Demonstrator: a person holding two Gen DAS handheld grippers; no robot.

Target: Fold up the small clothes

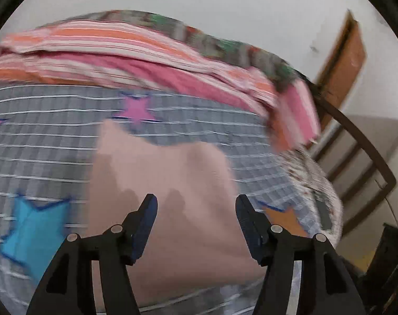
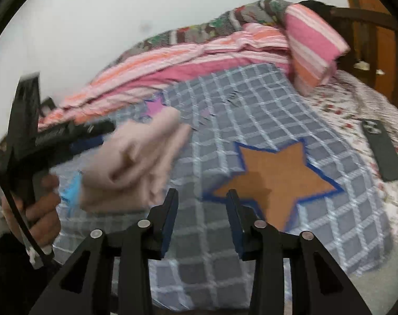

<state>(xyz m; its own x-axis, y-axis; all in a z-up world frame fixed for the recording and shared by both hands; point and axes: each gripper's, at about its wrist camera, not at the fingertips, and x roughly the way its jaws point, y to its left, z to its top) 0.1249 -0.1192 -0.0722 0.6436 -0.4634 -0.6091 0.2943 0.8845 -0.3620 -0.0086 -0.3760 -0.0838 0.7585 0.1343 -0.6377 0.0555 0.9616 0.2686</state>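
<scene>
A pale pink folded garment (image 1: pixel 167 183) lies on a grey checked blanket with coloured stars (image 1: pixel 49 136). My left gripper (image 1: pixel 196 199) is open just above the garment's near part, holding nothing. In the right wrist view the garment (image 2: pixel 136 165) is bunched at the left on the blanket (image 2: pixel 251 110), and the left gripper (image 2: pixel 99 131) reaches over it from the left, blurred. My right gripper (image 2: pixel 201 193) is open and empty, to the right of the garment, over the blanket beside an orange star (image 2: pixel 275 178).
A striped pink and orange quilt (image 2: pixel 188 57) and a striped pillow (image 2: pixel 314 44) lie at the back of the bed. A black phone (image 2: pixel 382 149) lies on the floral sheet (image 2: pixel 356 99) at the right. A dark wooden bed frame (image 1: pixel 366 152) and a door (image 1: pixel 343 60) are at the right.
</scene>
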